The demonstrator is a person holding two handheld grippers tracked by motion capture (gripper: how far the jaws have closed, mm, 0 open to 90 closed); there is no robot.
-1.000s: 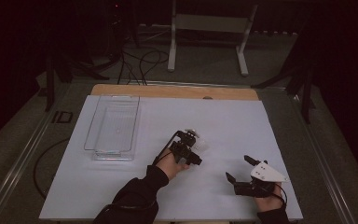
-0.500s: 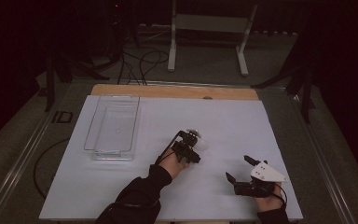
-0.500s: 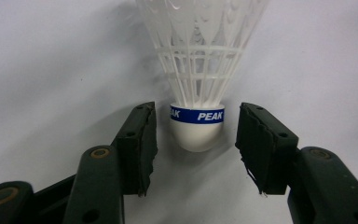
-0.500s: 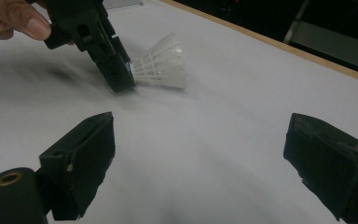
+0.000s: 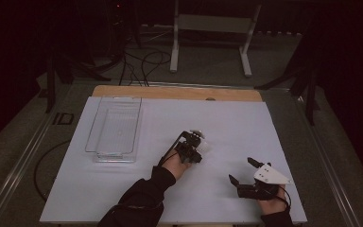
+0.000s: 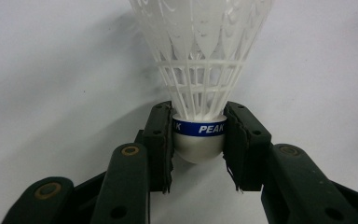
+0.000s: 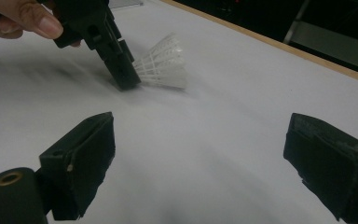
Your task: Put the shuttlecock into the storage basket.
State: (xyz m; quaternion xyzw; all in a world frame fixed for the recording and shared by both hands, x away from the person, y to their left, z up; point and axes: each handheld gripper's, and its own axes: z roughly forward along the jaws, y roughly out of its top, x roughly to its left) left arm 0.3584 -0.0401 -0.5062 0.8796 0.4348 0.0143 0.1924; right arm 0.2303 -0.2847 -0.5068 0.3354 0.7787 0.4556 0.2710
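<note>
Shuttlecock (image 6: 200, 70) lying on its side on white table sheet (image 5: 246, 127), near middle, white feather skirt pointing away from left gripper (image 6: 199, 140). Left gripper jaws just closed in, pads now clamped on both sides of rounded cork base at blue "PEAK" band. Right gripper (image 5: 244, 171) well apart, resting at near right of sheet, jaws wide open, nothing between them. Clear plastic tray (image 5: 116, 130) further left on sheet, apart from shuttlecock.
</note>
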